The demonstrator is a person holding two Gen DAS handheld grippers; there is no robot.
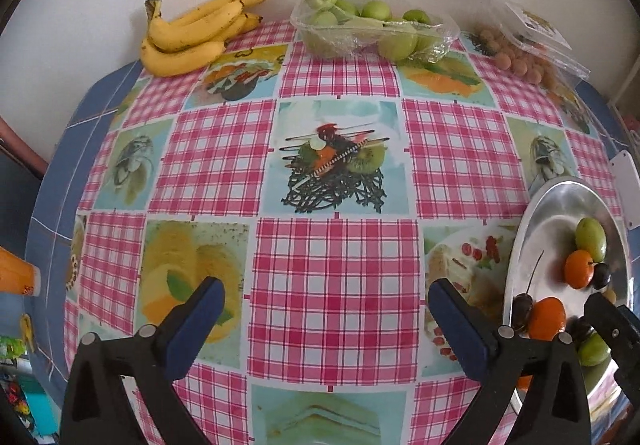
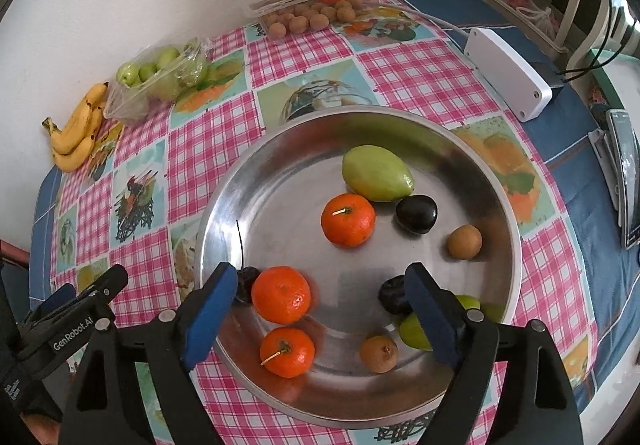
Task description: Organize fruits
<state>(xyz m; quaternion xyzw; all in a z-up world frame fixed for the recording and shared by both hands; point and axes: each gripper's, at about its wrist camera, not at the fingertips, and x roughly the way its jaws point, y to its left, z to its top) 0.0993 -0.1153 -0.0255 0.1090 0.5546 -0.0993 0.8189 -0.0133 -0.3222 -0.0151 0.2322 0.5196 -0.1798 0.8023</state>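
Observation:
A round steel plate (image 2: 472,149) holds mixed fruit: three tangerines (image 2: 347,220), a big green fruit (image 2: 376,173), dark plums (image 2: 416,213), brown longans (image 2: 464,241) and small green fruits (image 2: 414,331). My right gripper (image 2: 320,309) is open and empty above the plate's near half, a tangerine (image 2: 281,300) just inside its left finger. My left gripper (image 1: 326,315) is open and empty over the checked tablecloth, left of the plate (image 1: 560,201). Bananas (image 1: 192,33), a tray of green fruits (image 1: 368,25) and a box of longans (image 1: 520,57) lie at the table's far edge.
A white box (image 2: 508,73) with a cable and a phone (image 2: 626,173) lie on the blue cloth right of the plate. A wall runs behind the table. An orange object (image 1: 16,273) stands at the table's left edge.

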